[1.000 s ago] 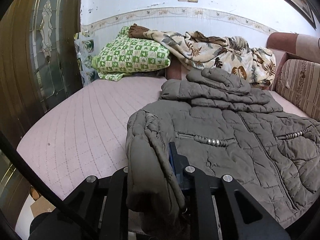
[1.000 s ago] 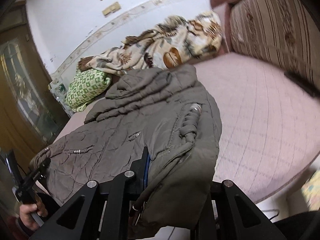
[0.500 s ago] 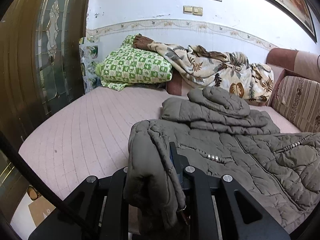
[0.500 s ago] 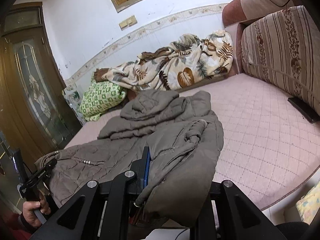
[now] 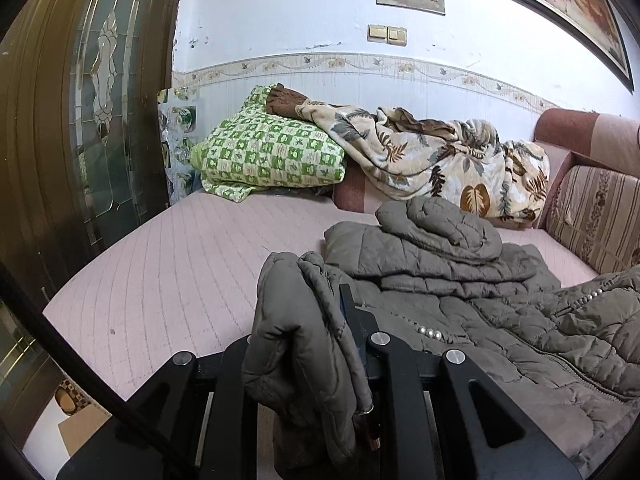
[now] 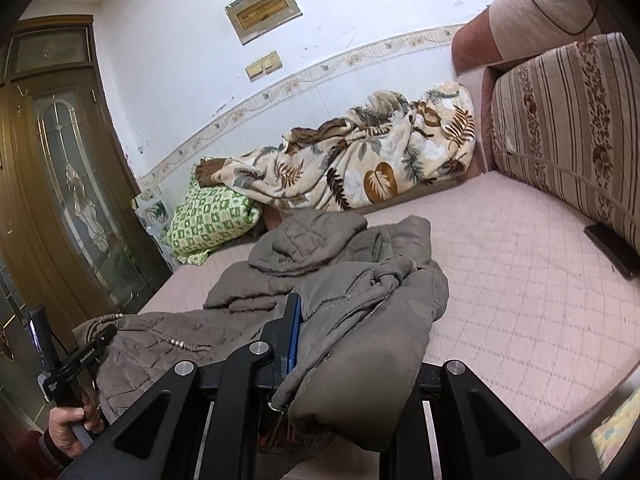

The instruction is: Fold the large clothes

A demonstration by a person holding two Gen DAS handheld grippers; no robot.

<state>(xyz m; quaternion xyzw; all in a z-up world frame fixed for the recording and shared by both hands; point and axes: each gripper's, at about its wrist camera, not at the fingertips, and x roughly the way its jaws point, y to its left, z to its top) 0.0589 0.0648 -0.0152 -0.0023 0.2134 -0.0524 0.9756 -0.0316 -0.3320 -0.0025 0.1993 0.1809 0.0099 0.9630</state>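
Left tongs (image 5: 320,344): clamped on a thick bunch of the jacket's hem; padding spills over the left finger and hangs below the jaws.
Right tongs (image 6: 344,344): clamped on the other hem corner; fabric drapes over the right finger, a blue pad showing on the left one.
Jacket (image 5: 500,320): grey-brown, quilted, bulky; hem raised in both tongs, the body running forward from them and sagging onto the mattress, the hood and folded sleeves lying at the far end.
Pearl trim (image 5: 430,334): a row of beads on the jacket front, just ahead of the left tongs.
Hand (image 6: 68,424): seen from the right tongs, far to their left, gripping the handle of the other tool.
Mattress (image 5: 168,280): pink, quilted; bare to the left of the left tongs and to the right of the right tongs.
Step in hand (judged): carrying the hem forward over the body toward the hood, to halve the jacket.
How to do it well (judged): keep both tongs level and equally spread so the hem edge stays straight; lift enough that the padding does not drag and roll; lay the hem down square with the shoulders before letting go.
Risk (judged): slippery, puffy fabric may slide out or spring back.
Dark flat object (image 6: 612,250): far right, against the striped cushion (image 6: 568,128).
Green pillow (image 5: 272,160): well ahead, at the wall.
Leaf blanket (image 5: 432,160): heaped beside it, beyond the hood.
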